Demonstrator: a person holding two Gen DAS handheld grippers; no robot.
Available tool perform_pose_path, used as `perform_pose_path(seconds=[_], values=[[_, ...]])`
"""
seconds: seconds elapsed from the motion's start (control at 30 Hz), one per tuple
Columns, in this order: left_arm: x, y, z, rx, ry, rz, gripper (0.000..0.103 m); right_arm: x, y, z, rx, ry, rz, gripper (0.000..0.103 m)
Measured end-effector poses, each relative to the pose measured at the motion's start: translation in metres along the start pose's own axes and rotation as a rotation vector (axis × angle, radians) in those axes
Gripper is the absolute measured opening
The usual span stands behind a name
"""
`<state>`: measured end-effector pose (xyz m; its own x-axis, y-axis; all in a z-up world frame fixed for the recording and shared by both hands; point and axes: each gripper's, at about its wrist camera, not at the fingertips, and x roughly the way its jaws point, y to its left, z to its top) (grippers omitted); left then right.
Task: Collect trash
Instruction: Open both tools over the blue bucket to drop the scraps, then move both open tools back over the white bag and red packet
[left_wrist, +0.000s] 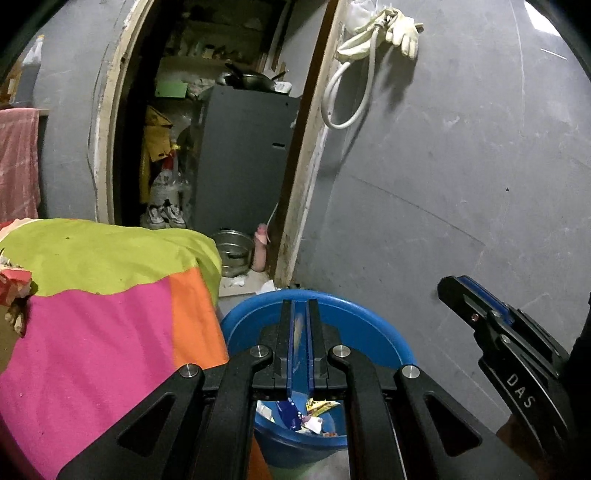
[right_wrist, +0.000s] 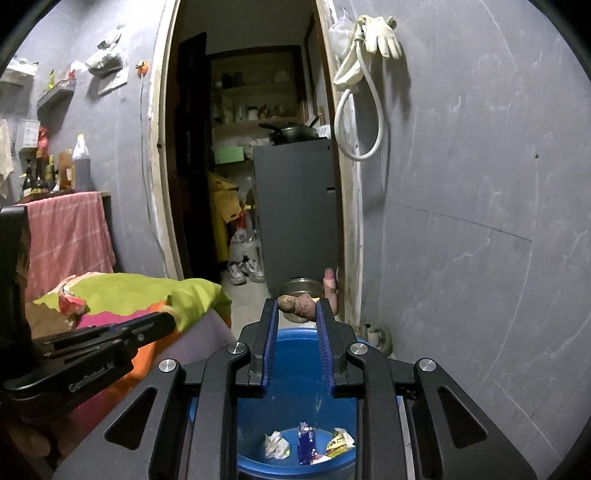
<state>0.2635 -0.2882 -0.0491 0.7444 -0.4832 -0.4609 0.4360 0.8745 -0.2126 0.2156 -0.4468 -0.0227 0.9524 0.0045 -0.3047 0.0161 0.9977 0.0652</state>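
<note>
A blue basin (left_wrist: 369, 328) (right_wrist: 291, 369) stands on the floor below both grippers, with several crumpled wrappers (right_wrist: 306, 443) (left_wrist: 306, 413) in its bottom. My left gripper (left_wrist: 300, 306) hangs over it, shut, with only a thin pale sliver showing between its pads; what that is I cannot tell. In the right wrist view it also appears from the side (right_wrist: 162, 321). My right gripper (right_wrist: 296, 308) is shut on a brown lumpy piece of trash (right_wrist: 297, 306) above the basin's far rim. A red wrapper (right_wrist: 72, 302) (left_wrist: 13, 288) lies on the coloured cloth (left_wrist: 110, 314) at the left.
The cloth-covered surface borders the basin on the left. Ahead is a doorway with a grey cabinet (right_wrist: 295, 206), a metal pot (left_wrist: 231, 251) and shoes (right_wrist: 245, 271) on the floor. A hose and gloves (right_wrist: 369, 55) hang on the grey wall at right.
</note>
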Motion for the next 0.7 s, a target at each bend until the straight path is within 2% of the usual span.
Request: perform_pose_path(seconds=[0.3, 0.37, 0.43, 0.57, 0.63, 0.7], values=[[0.001, 0.007, 0.003, -0.029, 0.020, -0.006, 0.005, 0.001, -0.003, 0.003, 0.014, 0.002, 0.003, 0.025], [-0.003, 0.011, 0.007, -0.042, 0.016, -0.014, 0.011, -0.002, -0.004, 0.005, 0.019, -0.009, -0.001, 0.026], [-0.010, 0.015, 0.012, -0.061, -0.001, -0.023, 0.023, -0.005, -0.003, 0.008, 0.025, -0.026, 0.000, 0.036], [-0.031, 0.026, 0.027, -0.089, -0.042, -0.019, 0.032, -0.017, 0.004, 0.020, 0.023, -0.075, 0.004, 0.041], [-0.043, 0.032, 0.036, -0.104, -0.071, -0.012, 0.044, -0.024, 0.009, 0.026, 0.020, -0.114, 0.007, 0.054], [-0.059, 0.041, 0.044, -0.120, -0.099, -0.003, 0.052, -0.032, 0.015, 0.035, 0.017, -0.150, 0.015, 0.057]])
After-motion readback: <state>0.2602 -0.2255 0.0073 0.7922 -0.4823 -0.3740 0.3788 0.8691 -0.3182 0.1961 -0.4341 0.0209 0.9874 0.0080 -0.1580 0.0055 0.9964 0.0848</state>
